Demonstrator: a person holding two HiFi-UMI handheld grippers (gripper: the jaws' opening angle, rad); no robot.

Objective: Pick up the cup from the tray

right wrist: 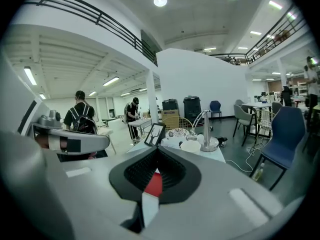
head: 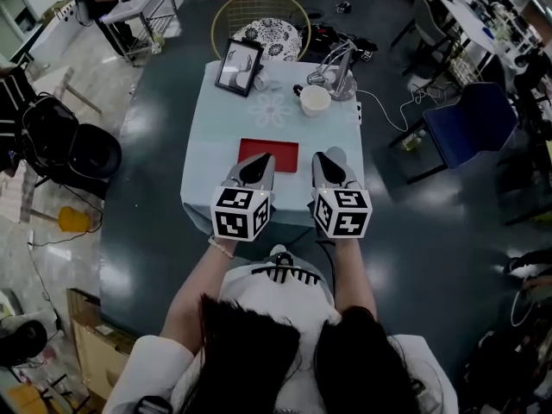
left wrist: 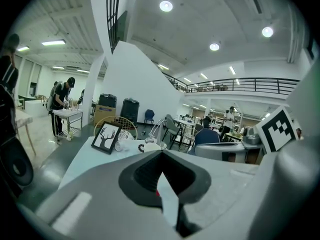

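A white cup (head: 314, 100) stands on the pale blue table (head: 207, 136), behind the flat red tray (head: 268, 154) and apart from it. The tray looks bare. My left gripper (head: 256, 164) and right gripper (head: 326, 160) hover side by side over the table's near edge, their tips at the tray's front rim. Both are shut with nothing held. In the left gripper view the cup (left wrist: 149, 147) peeks just above the closed left gripper (left wrist: 161, 156). The right gripper view has the cup (right wrist: 190, 145) beyond the closed right gripper (right wrist: 156, 151), with red tray (right wrist: 154, 184) showing through the pad gap.
At the table's far side stand a deer picture frame (head: 239, 66) and a desk lamp (head: 341, 74) with a cable running right. A wire chair (head: 263, 24) is behind the table, a blue chair (head: 474, 123) to the right, a black bag (head: 69, 149) on the left.
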